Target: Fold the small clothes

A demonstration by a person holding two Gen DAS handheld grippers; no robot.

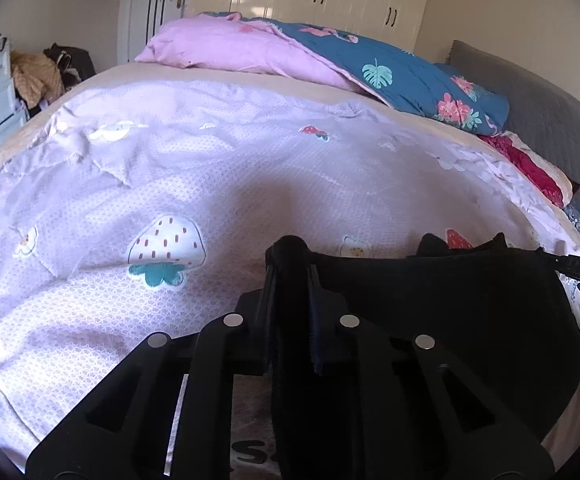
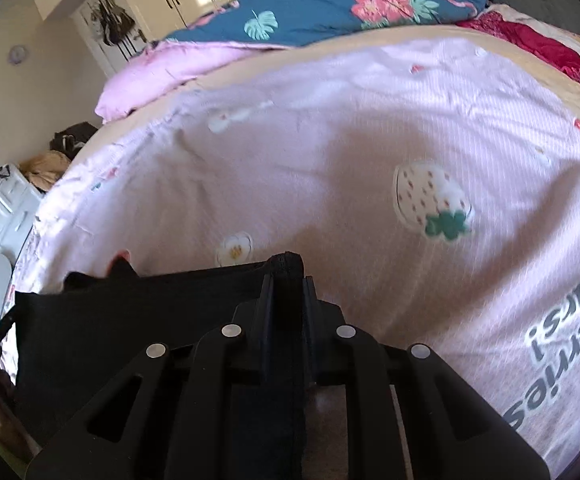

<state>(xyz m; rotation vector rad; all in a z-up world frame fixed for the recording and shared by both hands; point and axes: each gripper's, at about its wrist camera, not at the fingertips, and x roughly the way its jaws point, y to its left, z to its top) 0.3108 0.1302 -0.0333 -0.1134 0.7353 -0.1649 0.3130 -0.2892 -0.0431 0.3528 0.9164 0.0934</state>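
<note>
While hanging stretched between both tools, black garment (image 1: 450, 304) running with its long axis side to side, top edge nearly level, body drooping toward the camera below that edge. Lying directly at each tool, not ahead of it: one upper corner bunching inside the left gripper (image 1: 292, 276), the opposite corner bunching inside the right gripper (image 2: 288, 280). Both pairs of fingers pressing together on cloth, each pinching a wad of fabric protruding past the tips. Neither arm sitting nearer; garment spanning the gap equally. Small folded tabs poking up along the top edge between the two holds.

Spreading beyond and beneath, pink strawberry-print blanket (image 1: 210, 184) covering the bed, appearing flat and free for laying down. Judging the coming move as lowering the held edge forward onto that blanket, keeping both corners level to avoid skewing the fold. Farther back, blue floral quilt (image 1: 402, 76) and pink pillow (image 1: 230, 48) lying well apart from the working area.
</note>
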